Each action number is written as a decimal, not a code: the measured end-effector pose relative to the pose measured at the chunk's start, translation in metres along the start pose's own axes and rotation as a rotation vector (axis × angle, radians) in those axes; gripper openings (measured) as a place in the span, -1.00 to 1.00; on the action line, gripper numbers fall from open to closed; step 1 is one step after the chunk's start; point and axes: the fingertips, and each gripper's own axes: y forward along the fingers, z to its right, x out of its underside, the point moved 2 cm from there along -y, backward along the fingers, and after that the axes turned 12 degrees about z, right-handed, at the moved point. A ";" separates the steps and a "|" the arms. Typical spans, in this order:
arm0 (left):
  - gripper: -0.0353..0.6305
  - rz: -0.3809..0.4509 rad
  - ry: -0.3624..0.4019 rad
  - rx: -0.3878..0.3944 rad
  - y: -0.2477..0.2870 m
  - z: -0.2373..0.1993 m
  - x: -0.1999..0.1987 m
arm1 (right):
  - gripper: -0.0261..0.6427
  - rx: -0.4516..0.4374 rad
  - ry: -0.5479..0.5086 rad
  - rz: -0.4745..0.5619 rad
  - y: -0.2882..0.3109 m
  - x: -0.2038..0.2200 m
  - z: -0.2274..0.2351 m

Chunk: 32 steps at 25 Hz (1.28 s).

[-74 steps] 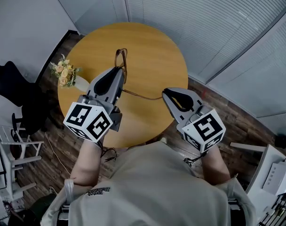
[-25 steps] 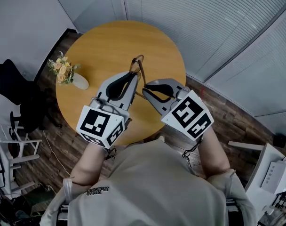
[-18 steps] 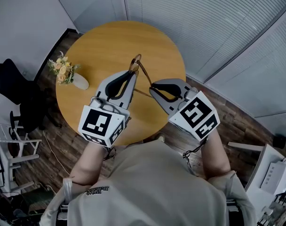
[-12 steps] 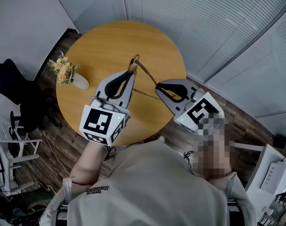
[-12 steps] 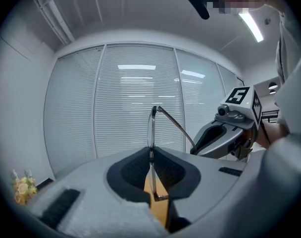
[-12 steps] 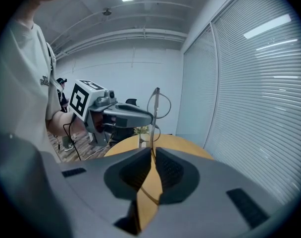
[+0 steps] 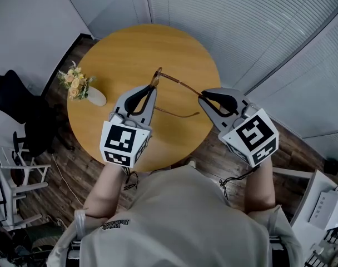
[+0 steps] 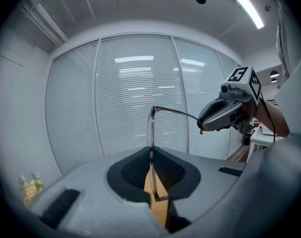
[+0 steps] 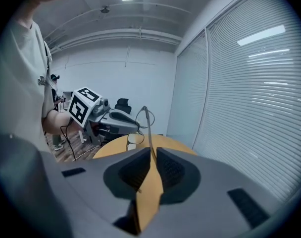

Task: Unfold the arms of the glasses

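Thin brown-rimmed glasses [image 7: 157, 78] hang above the round wooden table [image 7: 130, 43]. My left gripper [image 7: 152, 89] is shut on the front frame, which stands on edge between its pads [image 8: 151, 133]. One arm of the glasses [image 7: 180, 84] stretches out to the right into my right gripper [image 7: 204, 95], which is shut on the arm's end [image 9: 150, 150]. The other arm [image 7: 177, 114] sticks out lower down, free. In the right gripper view the left gripper [image 9: 116, 117] and the lenses [image 9: 140, 119] show ahead; in the left gripper view the right gripper [image 8: 221, 117] is at the right.
A small white vase of flowers [image 7: 83, 88] stands at the table's left edge. A black chair [image 7: 13, 110] and white furniture are on the floor to the left. Window blinds [image 7: 252, 26] run behind the table.
My right gripper has moved right, away from the left one, swinging the held arm outward from the frame. The left gripper has sunk slightly with the frame still in it.
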 end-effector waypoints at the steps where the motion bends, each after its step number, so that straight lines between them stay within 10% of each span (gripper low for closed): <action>1: -0.78 -0.008 0.007 0.002 0.000 0.000 0.002 | -0.80 0.006 -0.002 -0.001 -0.001 0.000 0.001; 22: -0.78 -0.081 0.022 -0.012 -0.005 -0.014 0.026 | -0.80 0.071 -0.003 0.018 -0.002 0.001 0.006; 32: -0.78 0.054 -0.021 -0.119 -0.013 -0.052 -0.022 | -0.80 0.229 -0.038 0.193 -0.028 -0.043 0.028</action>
